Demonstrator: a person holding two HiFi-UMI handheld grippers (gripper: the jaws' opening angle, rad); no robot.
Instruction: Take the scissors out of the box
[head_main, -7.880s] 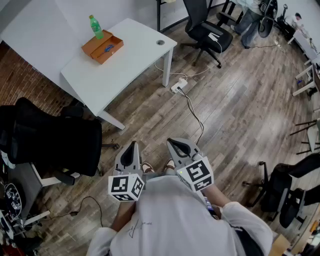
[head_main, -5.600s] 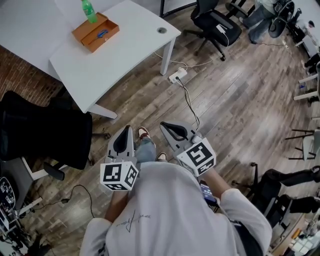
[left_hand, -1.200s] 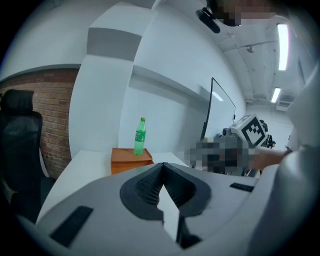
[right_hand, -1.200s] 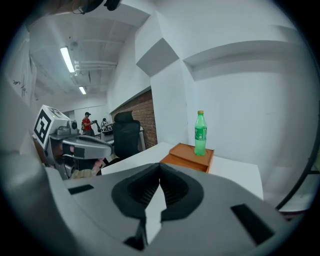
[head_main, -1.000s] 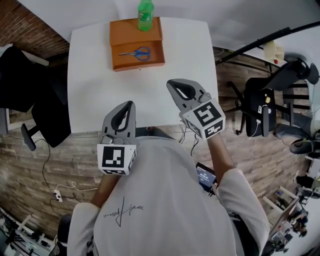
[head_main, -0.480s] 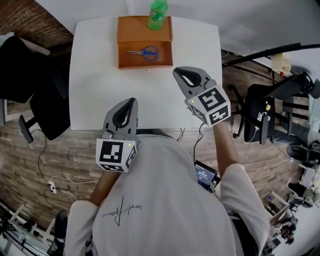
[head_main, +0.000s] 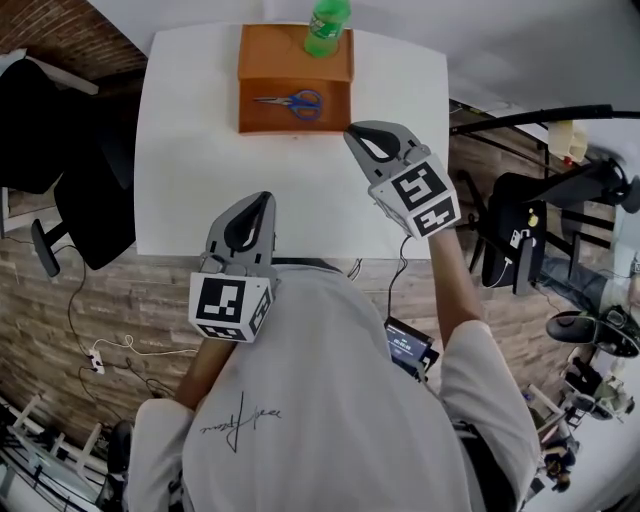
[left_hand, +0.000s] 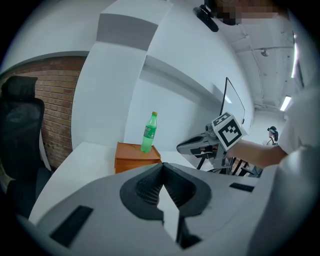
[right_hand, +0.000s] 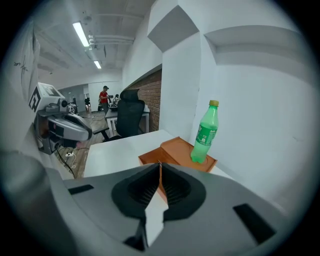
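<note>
The blue-handled scissors (head_main: 292, 100) are lying flat in the open front compartment of the orange wooden box (head_main: 275, 55), blades pointing left in the head view. A green plastic bottle (head_main: 326, 25) is standing upright on the box's covered back half, right behind that compartment, so it's crowding the far side. The box is sitting at the far end of the white table (head_main: 190, 150).

The right gripper (head_main: 350, 131) is hanging over the table near the box's front right corner, jaws pressed together and holding nothing; in its own view the box and bottle are sitting just past the tips. The left gripper (head_main: 263, 197) is hanging back by the table's near edge, well apart from the box, jaws also together and empty.

Black office chairs (head_main: 60, 170) are standing off the table's left side, and another black chair (head_main: 510, 235) is sitting to the right.
</note>
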